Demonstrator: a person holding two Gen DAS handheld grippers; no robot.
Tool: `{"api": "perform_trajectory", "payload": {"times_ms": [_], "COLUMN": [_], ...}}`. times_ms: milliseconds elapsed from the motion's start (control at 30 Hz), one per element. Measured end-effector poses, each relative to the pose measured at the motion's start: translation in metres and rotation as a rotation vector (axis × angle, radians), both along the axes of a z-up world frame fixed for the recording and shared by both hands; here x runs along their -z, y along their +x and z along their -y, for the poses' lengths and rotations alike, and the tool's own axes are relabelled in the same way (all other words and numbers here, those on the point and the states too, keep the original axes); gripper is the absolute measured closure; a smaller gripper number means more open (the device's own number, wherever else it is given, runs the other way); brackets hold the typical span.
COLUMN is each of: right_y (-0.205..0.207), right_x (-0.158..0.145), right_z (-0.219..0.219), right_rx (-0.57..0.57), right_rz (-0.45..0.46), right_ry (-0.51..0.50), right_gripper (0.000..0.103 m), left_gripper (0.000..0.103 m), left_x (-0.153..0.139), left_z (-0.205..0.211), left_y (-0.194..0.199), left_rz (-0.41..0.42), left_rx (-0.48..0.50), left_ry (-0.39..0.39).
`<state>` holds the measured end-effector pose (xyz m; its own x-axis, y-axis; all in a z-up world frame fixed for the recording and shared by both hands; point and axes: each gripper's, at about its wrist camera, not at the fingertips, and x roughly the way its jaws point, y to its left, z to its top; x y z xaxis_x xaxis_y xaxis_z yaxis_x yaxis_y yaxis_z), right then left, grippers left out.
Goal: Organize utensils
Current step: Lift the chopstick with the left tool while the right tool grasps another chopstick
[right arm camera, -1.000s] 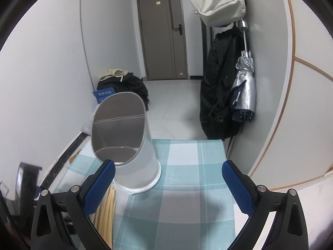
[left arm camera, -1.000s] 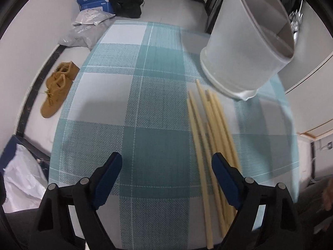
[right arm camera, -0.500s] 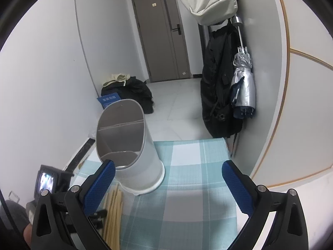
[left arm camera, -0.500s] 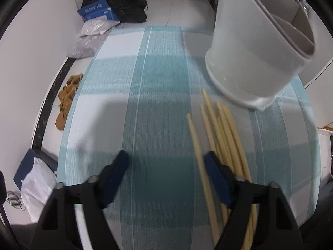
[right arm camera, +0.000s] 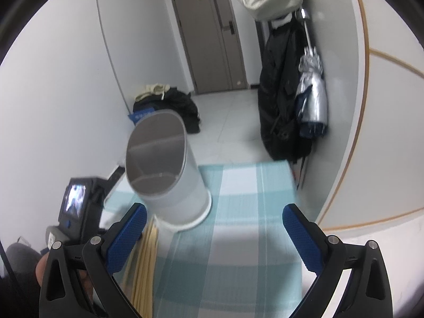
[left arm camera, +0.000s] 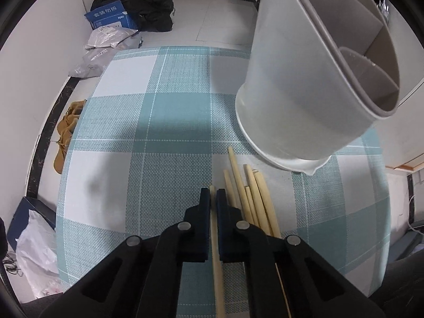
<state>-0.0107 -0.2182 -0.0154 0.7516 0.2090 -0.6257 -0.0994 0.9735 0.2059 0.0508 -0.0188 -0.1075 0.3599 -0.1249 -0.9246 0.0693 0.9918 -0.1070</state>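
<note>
Left tool (left arm camera: 212, 194) pinching one chopstick (left arm camera: 217, 265) near its tip

Our jaws have just closed on it, beside the loose chopsticks (left arm camera: 254, 198) below the holder (left arm camera: 304, 92) – gripped so far forward, it may swing or slip – our right tool (right arm camera: 214, 228) hangs spread, empty, over the tabletop (left arm camera: 159, 122).

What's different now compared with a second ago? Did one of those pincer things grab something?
Yes. The left gripper came in over the pile and its jaws have just been closing; they now pinch the leftmost chopstick. The other chopsticks lie on the checked tablecloth as before, and the white holder stands where it was. The right gripper stays open and empty.
</note>
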Motion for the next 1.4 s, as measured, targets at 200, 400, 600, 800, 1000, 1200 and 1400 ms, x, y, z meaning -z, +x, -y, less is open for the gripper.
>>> {"api": "perform_trajectory", "payload": {"times_ms": [200,400,600,800,1000,1200,1400], "right_y": [0.001,0.004,0.021,0.042,0.054,0.060,0.057], "right_x": [0.019,0.049,0.072,0.097,0.114,0.116,0.114], "right_z": [-0.017,-0.048,-0.078,-0.102,-0.115,-0.120,-0.113], "right_rx": [-0.109,-0.182,-0.217,-0.217,-0.214,-0.230,-0.257], "right_rz": [-0.103,-0.225,-0.301,-0.344,-0.371,-0.374,-0.406], "right_ry": [0.023,-0.006,-0.036,-0.072,-0.081,-0.121,-0.103], "right_gripper": [0.015,0.040,0.062,0.079,0.081,0.088,0.098], "left_gripper": [0.102,0.102,0.102,0.102,0.102,0.102,0.102], "left_x": [-0.024,-0.058,-0.068,-0.066,-0.067,-0.064,-0.057], "left_z": [-0.005,-0.027,-0.047,-0.057,-0.067,-0.080,-0.088], "left_y": [-0.010,-0.024,-0.013,-0.010,-0.008,-0.005,0.000], "left_rz": [0.072,0.171,0.243,0.257,0.254,0.235,0.190], "left_rx": [-0.001,-0.033,-0.064,-0.079,-0.077,-0.120,-0.163], "left_ry": [-0.071,-0.166,-0.243,-0.275,-0.302,-0.334,-0.334]}}
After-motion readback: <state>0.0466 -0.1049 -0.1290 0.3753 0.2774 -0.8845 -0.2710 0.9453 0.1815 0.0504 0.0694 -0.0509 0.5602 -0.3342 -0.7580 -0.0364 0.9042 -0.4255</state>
